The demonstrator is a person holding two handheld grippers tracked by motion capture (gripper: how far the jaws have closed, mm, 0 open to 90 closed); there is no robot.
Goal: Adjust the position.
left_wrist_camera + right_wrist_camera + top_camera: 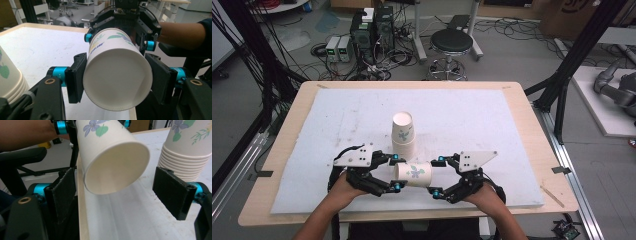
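Sideways, white floral paper cup (413, 173)

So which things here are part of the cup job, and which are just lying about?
In the job:
- white flower-printed paper cup, clamped sideways by left gripper
- open right gripper
- upside-down stack of matching paper cups

Lying about:
- black round stool
- computer towers

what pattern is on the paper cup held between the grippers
White paper cup with purple flowers and green leaves; clearest in the right gripper view.

Matt paper cup (413, 173), floral print
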